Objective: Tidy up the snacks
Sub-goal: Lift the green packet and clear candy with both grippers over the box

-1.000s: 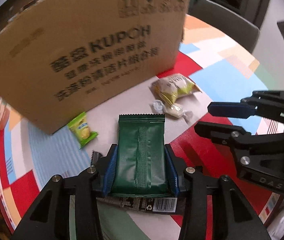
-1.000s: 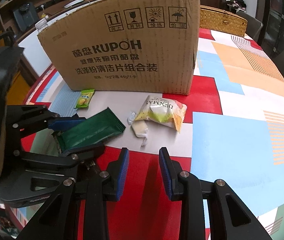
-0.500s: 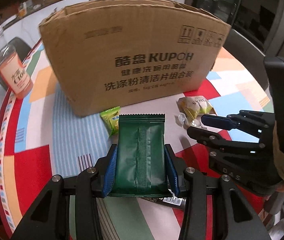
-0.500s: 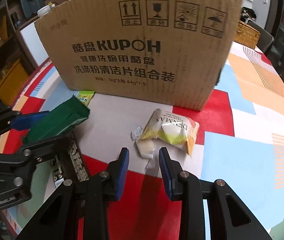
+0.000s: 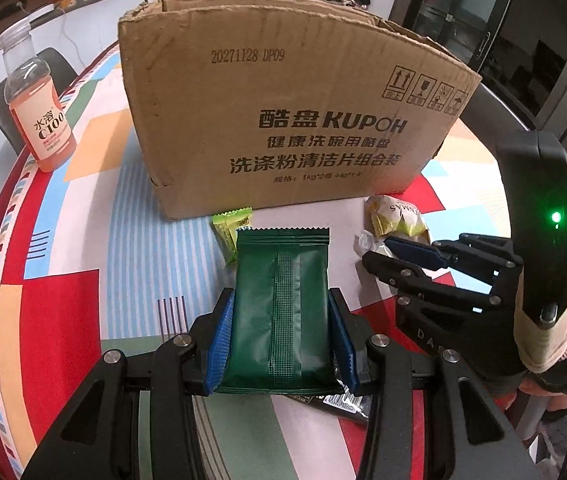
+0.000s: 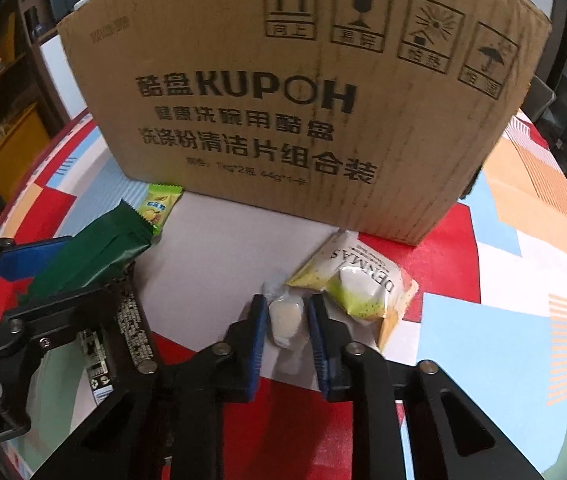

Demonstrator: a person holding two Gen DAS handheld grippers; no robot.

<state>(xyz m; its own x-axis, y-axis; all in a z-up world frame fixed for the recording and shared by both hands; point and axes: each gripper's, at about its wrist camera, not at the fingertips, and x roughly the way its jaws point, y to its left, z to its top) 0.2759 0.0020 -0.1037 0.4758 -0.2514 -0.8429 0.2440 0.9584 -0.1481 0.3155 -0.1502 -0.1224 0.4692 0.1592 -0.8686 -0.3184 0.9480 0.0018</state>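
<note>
1. Between the R gripper point(image 6: 283, 320) pads lies a small clear-wrapped candy point(image 6: 283, 318), flat on the white patch of the tablecloth point(image 6: 211, 248). Its long axis runs approx. parallel to the fingers, pointing toward the cardboard box point(image 6: 283, 100).
2. R jaws stand apart, one pad each side of the candy. Pads look close to the wrapper, but contact can't be confirmed from the wrist view; logged as not yet clenched.
3. L gripper point(image 5: 281, 344) is clamped on a dark green snack pack point(image 5: 281, 300), pads on both long edges, seam side up. Pack appears held above the table, its top edge aimed at the box point(image 5: 283, 120).
4. Key relation: candy sits dead ahead of the R tongs, already inside the gap, so the R hand is much the nearer. L hand is occupied and off to the side.
5. Other items: DENMAS bag point(image 6: 359, 284) just beside the candy, on its R side, prob. touching its wrapper; small yellow-green sachet point(image 6: 159, 204) at the box foot; black barcode wrapper point(image 6: 123, 340) under the L gripper.
6. Judgement: next move = squeeze R jaws across the candy's short axis. Risk: the R pad catches the DENMAS bag edge too.
7. Box top is open in the L wrist view; likely the drop target for both items.
</note>
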